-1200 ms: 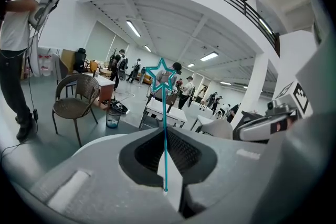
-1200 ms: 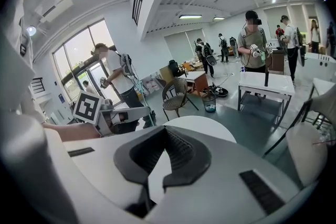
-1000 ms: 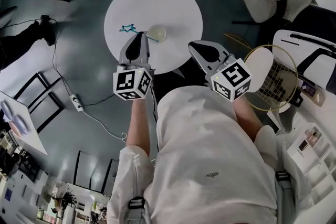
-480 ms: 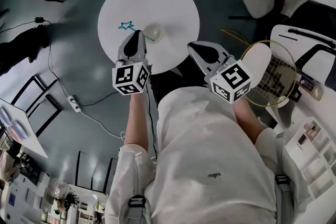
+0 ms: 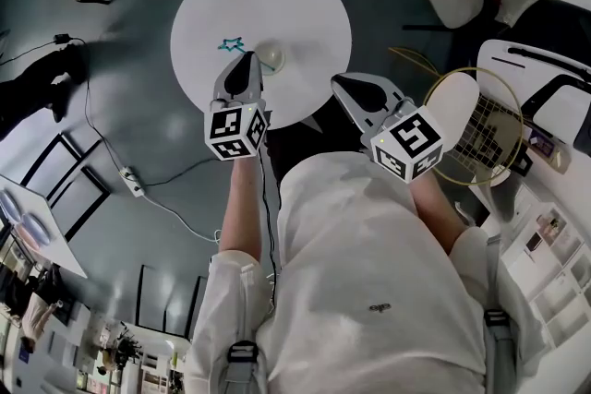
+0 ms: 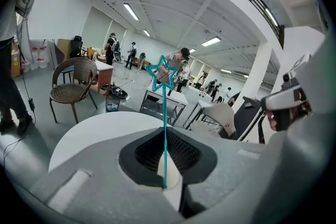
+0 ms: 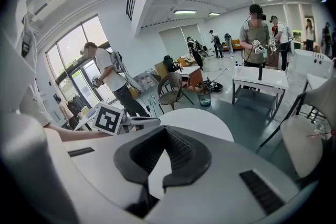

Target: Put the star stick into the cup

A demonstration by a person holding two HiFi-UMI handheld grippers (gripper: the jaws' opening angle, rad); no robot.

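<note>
Down in front stands one round white tabletop (image 5: 295, 5); at its near edge are two hand-held grippers; the left hand-held gripper (image 5: 245, 60) is clamped on the shaft of the one star stick (image 6: 165, 128); the right hand-held gripper (image 5: 343, 81) sits off the tabletop's near right edge, its jaws drawn together on nothing; one pale cup (image 5: 271, 57) stands on the tabletop just beside the left tip; the teal stick juts beyond the jaws, its star over the tabletop just left of the cup, outside it; compared with half a second ago, the left hand-held gripper and star have edged slightly toward the cup; the right one has barely shifted.
</note>
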